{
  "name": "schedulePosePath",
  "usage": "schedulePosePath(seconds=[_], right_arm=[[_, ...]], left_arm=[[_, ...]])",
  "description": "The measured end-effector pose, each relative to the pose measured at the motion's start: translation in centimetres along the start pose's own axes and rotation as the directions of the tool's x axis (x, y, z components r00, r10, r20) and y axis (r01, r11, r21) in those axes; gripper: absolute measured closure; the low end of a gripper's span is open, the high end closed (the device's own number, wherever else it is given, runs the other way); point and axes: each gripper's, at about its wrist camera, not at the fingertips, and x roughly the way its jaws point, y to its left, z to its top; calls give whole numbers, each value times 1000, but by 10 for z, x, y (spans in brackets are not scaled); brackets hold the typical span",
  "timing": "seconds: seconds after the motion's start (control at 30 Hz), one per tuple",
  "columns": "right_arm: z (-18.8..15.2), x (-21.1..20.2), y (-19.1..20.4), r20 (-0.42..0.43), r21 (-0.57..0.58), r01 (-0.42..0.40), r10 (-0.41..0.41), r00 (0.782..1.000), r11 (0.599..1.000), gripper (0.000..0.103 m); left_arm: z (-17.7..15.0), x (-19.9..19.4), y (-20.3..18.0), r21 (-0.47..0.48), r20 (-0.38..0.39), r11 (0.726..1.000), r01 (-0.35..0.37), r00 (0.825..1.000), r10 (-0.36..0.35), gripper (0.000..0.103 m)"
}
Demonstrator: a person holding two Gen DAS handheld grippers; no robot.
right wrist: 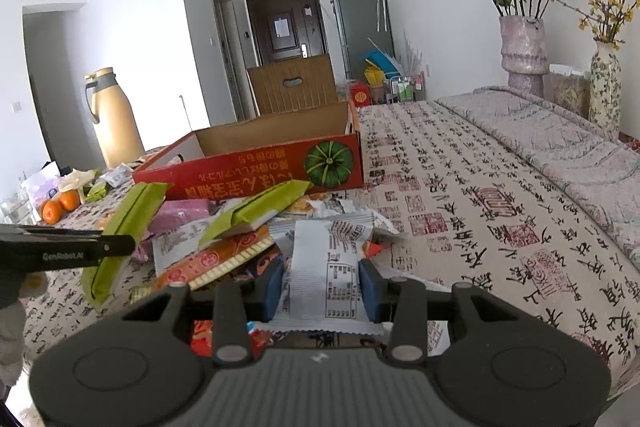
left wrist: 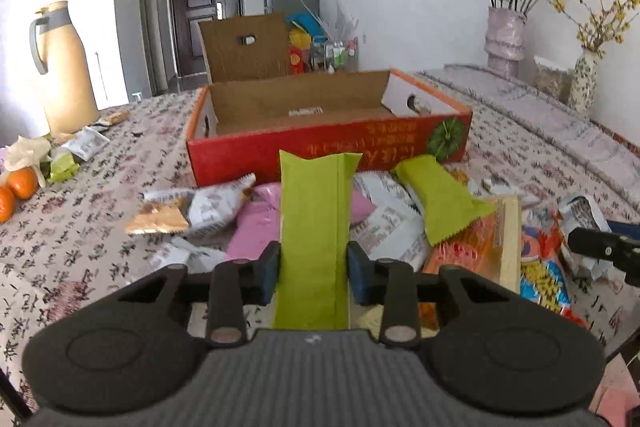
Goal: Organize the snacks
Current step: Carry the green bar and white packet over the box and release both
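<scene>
My left gripper (left wrist: pixel 313 273) is shut on a long green snack packet (left wrist: pixel 312 227) and holds it above the snack pile; the packet also shows in the right wrist view (right wrist: pixel 124 227). My right gripper (right wrist: pixel 322 289) is shut on a white printed snack packet (right wrist: pixel 324 267), just above the pile. An open red cardboard box (left wrist: pixel 320 151) with a pumpkin picture stands behind the pile; it also shows in the right wrist view (right wrist: pixel 256 167). It looks empty inside. A second green packet (left wrist: pixel 440 203) lies on the pile.
Pink, white, orange and gold packets (left wrist: pixel 208 207) are heaped on the patterned tablecloth (right wrist: pixel 480 207). Oranges (left wrist: pixel 18 187) and a tan thermos jug (left wrist: pixel 64 67) stand at the left. Flower vases (right wrist: pixel 524 47) stand at the right by the wall.
</scene>
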Motion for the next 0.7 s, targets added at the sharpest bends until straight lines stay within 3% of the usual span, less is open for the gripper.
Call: schedulePosePath(seconds=[0.33, 0.7], right_arm=[[31, 8, 16, 74, -46, -28, 31, 997, 999, 64], [90, 52, 21, 147, -66, -43, 52, 988, 997, 64]], left_arm=[[34, -9, 2, -35, 97, 999, 6, 995, -2, 67], [83, 9, 5, -64, 169, 998, -7, 985, 18, 67]])
